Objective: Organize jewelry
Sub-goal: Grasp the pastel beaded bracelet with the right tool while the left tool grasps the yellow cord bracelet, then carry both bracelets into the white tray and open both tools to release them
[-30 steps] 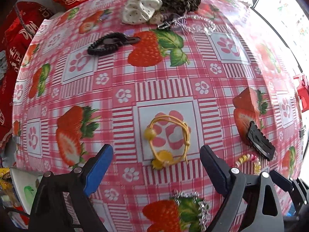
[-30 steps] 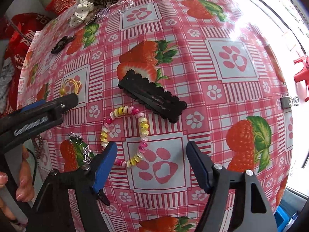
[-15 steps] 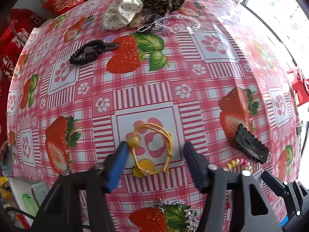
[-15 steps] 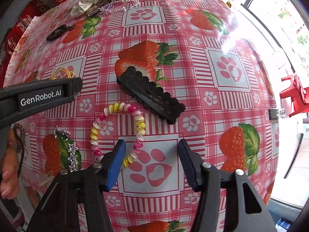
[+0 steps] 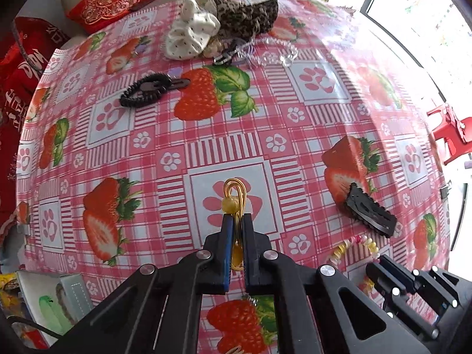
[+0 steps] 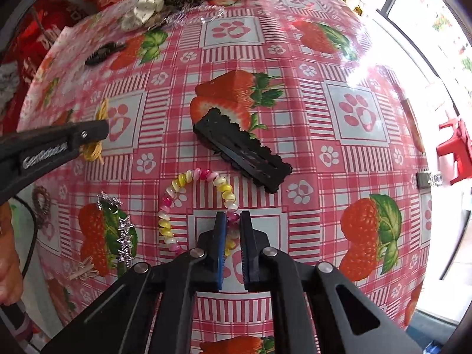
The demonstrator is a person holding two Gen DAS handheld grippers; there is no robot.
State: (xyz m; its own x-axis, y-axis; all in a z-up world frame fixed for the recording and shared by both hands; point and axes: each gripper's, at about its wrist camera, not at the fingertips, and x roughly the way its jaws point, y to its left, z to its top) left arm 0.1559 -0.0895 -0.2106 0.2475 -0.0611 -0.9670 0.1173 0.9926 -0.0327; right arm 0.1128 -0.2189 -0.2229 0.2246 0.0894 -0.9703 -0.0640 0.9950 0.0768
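Note:
My left gripper (image 5: 235,217) is shut on a yellow beaded hair tie (image 5: 233,197); its loop sticks out past the fingertips over the strawberry tablecloth (image 5: 224,147). The tie also shows in the right wrist view (image 6: 93,147) under the left gripper (image 6: 100,129). My right gripper (image 6: 233,216) is shut on a multicoloured bead bracelet (image 6: 188,177), gripping its right side. The rest of the bracelet curves to the left on the cloth. A black scalloped hair clip (image 6: 242,150) lies just beyond it, also seen in the left wrist view (image 5: 370,214).
A black coil hair tie (image 5: 144,91) lies far left. A white scrunchie (image 5: 191,37), a leopard scrunchie (image 5: 247,17) and a clear bead bracelet (image 5: 274,51) sit at the far edge. A silver star chain (image 6: 124,230) and a brown coil tie (image 6: 41,203) lie near left.
Both grippers have closed: the left one on the yellow hair tie, squeezing its loop narrow, and the right one on the bead bracelet. Both moved slightly forward and down.

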